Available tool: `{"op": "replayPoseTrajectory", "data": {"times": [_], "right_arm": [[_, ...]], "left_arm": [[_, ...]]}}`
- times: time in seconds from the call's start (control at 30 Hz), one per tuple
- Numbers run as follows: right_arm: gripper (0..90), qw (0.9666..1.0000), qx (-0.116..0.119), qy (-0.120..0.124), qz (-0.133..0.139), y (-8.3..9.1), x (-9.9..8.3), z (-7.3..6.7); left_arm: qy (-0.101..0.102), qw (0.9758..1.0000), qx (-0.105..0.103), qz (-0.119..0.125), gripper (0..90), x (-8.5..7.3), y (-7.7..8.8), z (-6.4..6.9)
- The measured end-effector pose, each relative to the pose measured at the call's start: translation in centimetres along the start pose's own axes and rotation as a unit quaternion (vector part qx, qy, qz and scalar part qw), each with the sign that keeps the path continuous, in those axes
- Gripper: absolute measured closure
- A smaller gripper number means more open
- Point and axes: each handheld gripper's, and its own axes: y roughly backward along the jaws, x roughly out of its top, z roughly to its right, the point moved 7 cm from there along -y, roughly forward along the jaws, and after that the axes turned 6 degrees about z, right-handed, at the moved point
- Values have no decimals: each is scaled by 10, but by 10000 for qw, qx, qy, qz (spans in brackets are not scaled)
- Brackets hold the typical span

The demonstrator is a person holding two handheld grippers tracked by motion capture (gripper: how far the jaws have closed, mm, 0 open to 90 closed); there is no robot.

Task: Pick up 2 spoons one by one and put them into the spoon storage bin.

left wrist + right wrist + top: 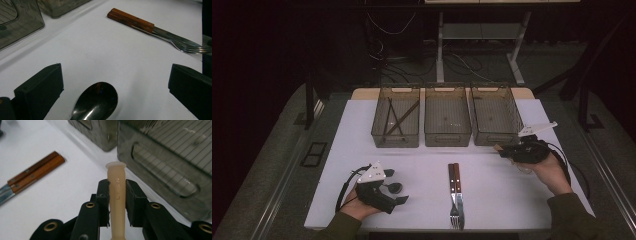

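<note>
Low on the left, my left gripper rests on the white table, open wide. The bowl of a dark metal spoon lies between its jaws, touching neither of the fingers. My right gripper is shut on a cream plastic handle with raised letters. The handle's flat end points at the right-hand bin. In the high view that gripper hovers just in front of the bin's near right corner. What is at the handle's other end is hidden.
Three smoky see-through bins stand in a row at the back: left with thin dark sticks, middle, right. A wooden-handled fork and knife lie side by side at front centre.
</note>
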Motion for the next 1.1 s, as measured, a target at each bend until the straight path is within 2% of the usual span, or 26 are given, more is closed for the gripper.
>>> {"op": "replayPoseTrajectory", "data": {"times": [0.27, 0.57, 0.77, 1.1], "right_arm": [[743, 9996, 41, -66, 269, 2, 22, -6], [743, 9992, 140, 71, 358, -9, 45, -21], [742, 9988, 198, 76, 442, -19, 60, -27], [742, 9988, 132, 215, 411, -38, 91, -34]], "left_arm": [[-66, 10000, -37, 52, 0, 1, 1, -1], [-98, 9999, -117, 13, 0, 1, -4, 3], [-71, 9999, -122, 51, 0, 2, -4, 4], [-37, 9999, -136, 70, 0, 2, -4, 5]]}}
